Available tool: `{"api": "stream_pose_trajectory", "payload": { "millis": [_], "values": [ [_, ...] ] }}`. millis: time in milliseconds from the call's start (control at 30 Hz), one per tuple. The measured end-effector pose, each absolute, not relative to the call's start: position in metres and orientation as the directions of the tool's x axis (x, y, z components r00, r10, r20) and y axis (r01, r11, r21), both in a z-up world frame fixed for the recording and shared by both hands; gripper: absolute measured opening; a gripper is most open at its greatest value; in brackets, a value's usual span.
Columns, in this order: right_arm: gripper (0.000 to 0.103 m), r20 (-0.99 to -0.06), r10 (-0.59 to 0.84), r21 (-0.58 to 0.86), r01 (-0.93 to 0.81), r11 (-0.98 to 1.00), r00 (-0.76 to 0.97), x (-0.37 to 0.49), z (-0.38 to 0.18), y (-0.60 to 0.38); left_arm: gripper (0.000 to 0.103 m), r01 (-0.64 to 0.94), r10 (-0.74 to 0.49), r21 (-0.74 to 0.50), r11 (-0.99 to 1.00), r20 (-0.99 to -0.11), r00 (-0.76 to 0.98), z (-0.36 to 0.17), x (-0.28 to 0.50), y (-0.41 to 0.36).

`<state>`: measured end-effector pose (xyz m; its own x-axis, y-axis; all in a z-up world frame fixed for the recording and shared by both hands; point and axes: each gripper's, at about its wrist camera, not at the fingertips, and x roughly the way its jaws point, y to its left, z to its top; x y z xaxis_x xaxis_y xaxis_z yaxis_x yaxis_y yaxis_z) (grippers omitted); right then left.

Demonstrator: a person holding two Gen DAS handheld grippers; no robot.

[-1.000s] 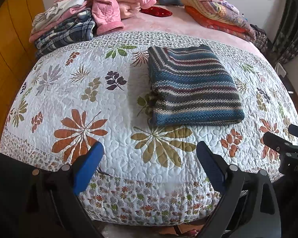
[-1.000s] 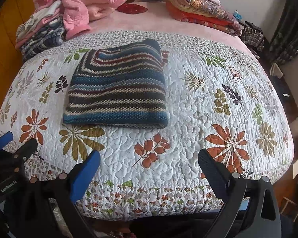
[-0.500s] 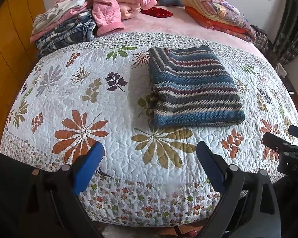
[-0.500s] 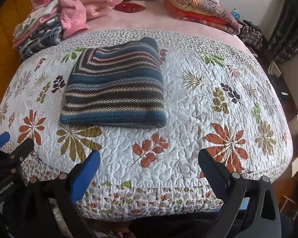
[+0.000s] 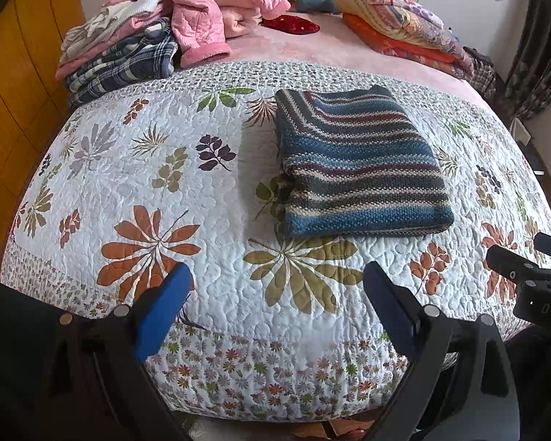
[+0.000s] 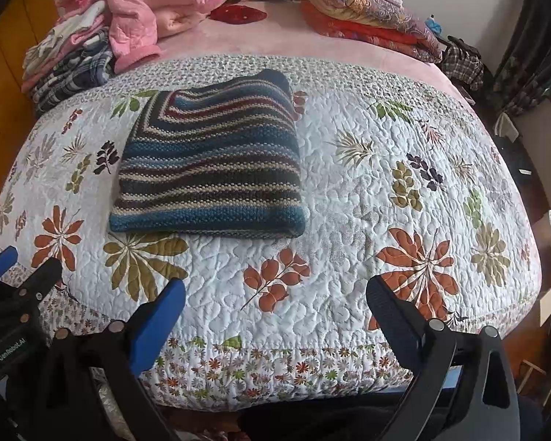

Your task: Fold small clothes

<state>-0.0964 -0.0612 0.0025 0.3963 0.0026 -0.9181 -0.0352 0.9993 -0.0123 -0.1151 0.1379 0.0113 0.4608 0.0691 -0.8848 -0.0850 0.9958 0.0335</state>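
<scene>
A striped knit sweater [image 5: 356,163] [image 6: 211,169] in blue, dark red and cream lies folded into a flat rectangle on the white leaf-patterned quilt [image 5: 165,183] [image 6: 385,183]. My left gripper [image 5: 277,294] hangs open over the quilt's near edge, short of the sweater, with nothing between its blue pads. My right gripper [image 6: 275,305] is also open and holds nothing, at the near edge to the right of the sweater. Each gripper shows at the side of the other's view: the right gripper [image 5: 529,261] and the left gripper [image 6: 22,272].
A pile of folded clothes [image 5: 121,55] [image 6: 69,62] with a pink padded jacket [image 5: 216,7] sits at the back left. Folded colourful quilts [image 5: 404,29] [image 6: 367,11] lie at the back right. A wooden wall [image 5: 14,84] stands left; dark curtains [image 5: 536,44] hang right.
Both views have shifted only slightly; the sweater sits a little lower in each frame. The sweater stays folded and both grippers stay open.
</scene>
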Motion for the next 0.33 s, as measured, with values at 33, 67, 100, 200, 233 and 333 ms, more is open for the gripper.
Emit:
{"api": "stream_pose_trajectory", "payload": {
  "millis": [33,67,100,200,233,333],
  "values": [
    [0.099,-0.919,0.002,-0.012,-0.033,0.999,0.395,-0.0966,0.0023,-0.0612,0.094,-0.085,0.070,0.034,0.996,-0.884,0.462,0.0114,-0.1150,0.1376],
    [0.099,-0.919,0.002,-0.011,-0.031,0.999,0.394,-0.0968,0.0022,-0.0612,0.094,-0.085,0.070,0.034,0.996,-0.884,0.463,0.0113,-0.1150,0.1374],
    [0.099,-0.920,0.003,-0.008,-0.029,1.000,0.391,-0.0968,0.0019,-0.0614,0.094,-0.085,0.069,0.034,0.996,-0.884,0.462,0.0113,-0.1150,0.1374],
    [0.099,-0.921,0.002,-0.007,-0.023,1.000,0.389,-0.0970,0.0019,-0.0620,0.094,-0.086,0.068,0.032,0.996,-0.885,0.460,0.0114,-0.1148,0.1367],
    [0.099,-0.921,0.003,-0.007,-0.023,1.000,0.389,-0.0969,0.0021,-0.0619,0.094,-0.085,0.068,0.032,0.996,-0.886,0.459,0.0112,-0.1147,0.1364],
    [0.099,-0.921,0.004,-0.006,-0.025,1.000,0.390,-0.0965,0.0024,-0.0618,0.094,-0.085,0.068,0.032,0.996,-0.886,0.459,0.0111,-0.1146,0.1359]
  ]
}}
